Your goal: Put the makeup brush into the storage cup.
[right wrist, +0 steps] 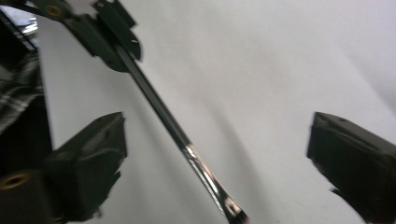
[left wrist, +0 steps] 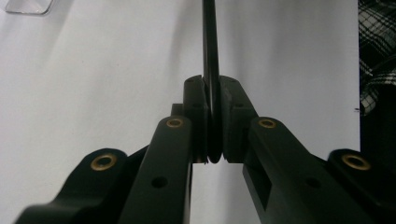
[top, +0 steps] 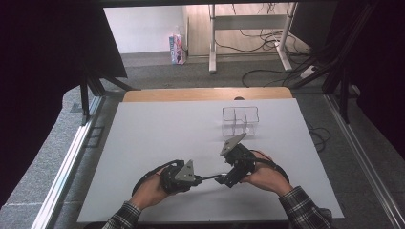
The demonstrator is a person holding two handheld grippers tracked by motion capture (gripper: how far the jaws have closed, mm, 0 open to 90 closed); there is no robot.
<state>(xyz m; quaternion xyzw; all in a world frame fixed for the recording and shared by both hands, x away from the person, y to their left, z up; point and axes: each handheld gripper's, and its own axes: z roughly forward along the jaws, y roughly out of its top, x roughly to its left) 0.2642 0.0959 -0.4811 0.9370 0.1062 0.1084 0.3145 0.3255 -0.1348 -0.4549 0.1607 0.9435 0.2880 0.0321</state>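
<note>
Left gripper (left wrist: 212, 116): my jaws are clamped on one end of a thin black rod (left wrist: 210, 42) — it runs straight out ahead between them.
Right gripper (right wrist: 217, 154): jaws wide apart, rod (right wrist: 187, 144) crossing the gap untouched — a handover, I judge.
Clear box (top: 240, 120): beyond the right gripper, probably the rod's destination.

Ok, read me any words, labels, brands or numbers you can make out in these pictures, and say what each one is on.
Colourful printed carton on the floor beyond the table: it carries print, too small and blurred to read.
Clear plastic divided box, thin black and silver rod, white tabletop: no text visible.
</note>
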